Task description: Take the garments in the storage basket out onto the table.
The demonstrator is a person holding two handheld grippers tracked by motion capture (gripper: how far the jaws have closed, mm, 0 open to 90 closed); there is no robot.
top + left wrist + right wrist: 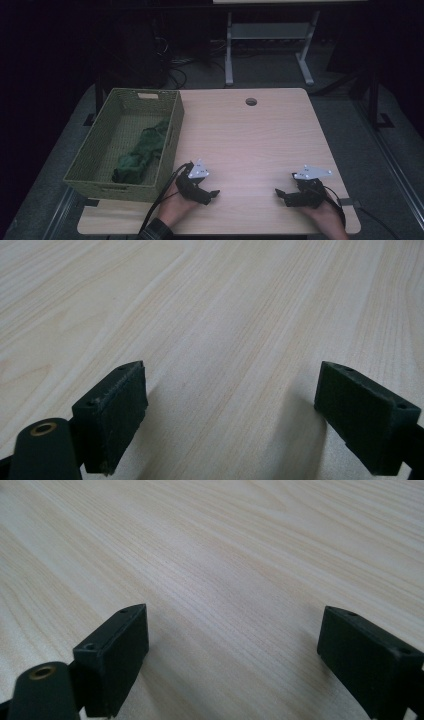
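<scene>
While both sets of jaws stand apart and empty over the near table (250, 145), steer your left hand-held gripper (212, 192) left toward the green cloth (141, 152) in the basket (95, 182); keep your right hand-held gripper (278, 193) low and clear.

A light wooden table (260, 140) carries a green woven basket (100, 172) at its left edge.

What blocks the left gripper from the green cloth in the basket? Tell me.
The basket's near right wall stands between them: the left gripper rests open on the table just outside it, while the green cloth lies inside. Going over the rim looks clear; nothing else visible is in the way.
</scene>
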